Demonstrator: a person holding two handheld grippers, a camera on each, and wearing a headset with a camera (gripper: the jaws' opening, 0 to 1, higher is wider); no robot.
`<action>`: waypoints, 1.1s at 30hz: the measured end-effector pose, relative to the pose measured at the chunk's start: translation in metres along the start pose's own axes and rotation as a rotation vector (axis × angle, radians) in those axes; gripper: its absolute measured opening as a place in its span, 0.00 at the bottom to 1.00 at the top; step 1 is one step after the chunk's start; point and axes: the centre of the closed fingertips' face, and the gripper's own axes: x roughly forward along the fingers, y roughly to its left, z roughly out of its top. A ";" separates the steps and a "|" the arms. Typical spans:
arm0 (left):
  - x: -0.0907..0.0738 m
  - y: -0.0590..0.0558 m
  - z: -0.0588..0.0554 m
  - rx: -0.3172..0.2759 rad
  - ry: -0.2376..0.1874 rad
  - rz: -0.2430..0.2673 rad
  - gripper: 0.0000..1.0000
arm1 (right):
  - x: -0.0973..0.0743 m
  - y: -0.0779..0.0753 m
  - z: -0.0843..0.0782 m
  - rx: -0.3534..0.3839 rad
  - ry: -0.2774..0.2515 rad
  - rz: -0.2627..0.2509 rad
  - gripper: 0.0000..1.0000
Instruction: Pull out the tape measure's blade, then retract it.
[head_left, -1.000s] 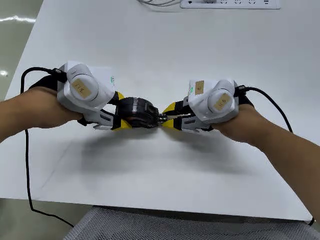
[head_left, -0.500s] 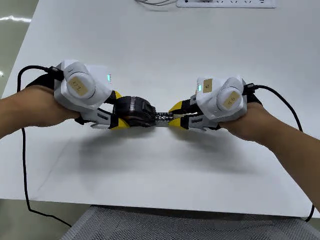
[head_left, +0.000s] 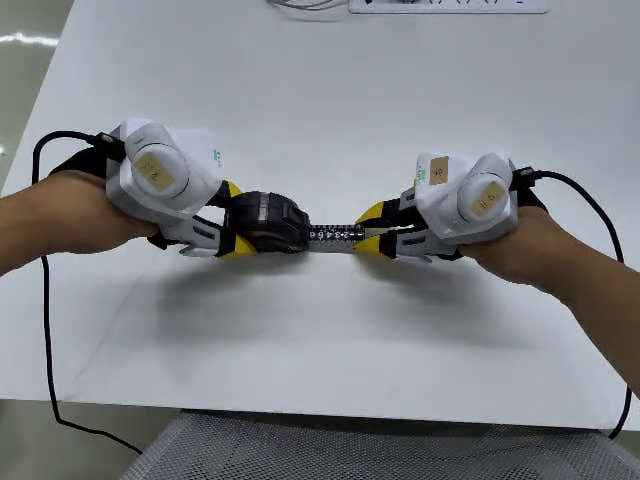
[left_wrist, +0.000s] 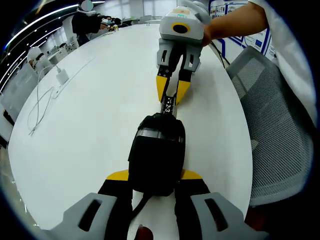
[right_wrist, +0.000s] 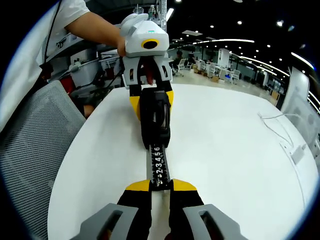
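A black tape measure case (head_left: 268, 222) is held above the white table, with my left gripper (head_left: 238, 218) shut on it; in the left gripper view the case (left_wrist: 157, 152) sits between the yellow fingertips. A short length of dark blade (head_left: 333, 235) with white numbers runs rightward from the case. My right gripper (head_left: 370, 229) is shut on the blade's end, and in the right gripper view the blade (right_wrist: 159, 164) stretches from my fingertips to the case (right_wrist: 155, 117). The two grippers face each other, a short blade length apart.
A white power strip (head_left: 450, 5) and white cables (head_left: 300, 4) lie at the table's far edge. The bare white table (head_left: 330, 110) spreads behind the grippers. A grey mesh chair (head_left: 300, 450) sits at the near edge. Black cords (head_left: 47, 300) trail from both grippers.
My right gripper has moved to the right, away from the case, drawing out more blade. The left gripper with the case has stayed nearly still.
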 end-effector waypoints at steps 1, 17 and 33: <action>0.000 0.000 0.000 0.000 0.000 0.000 0.27 | -0.001 0.000 -0.001 0.000 0.001 -0.001 0.08; 0.000 0.000 0.000 0.000 0.001 0.000 0.27 | -0.018 0.001 -0.012 0.009 0.023 -0.018 0.08; 0.000 -0.001 0.000 0.005 0.010 0.000 0.27 | -0.035 0.000 -0.027 0.033 0.036 -0.043 0.08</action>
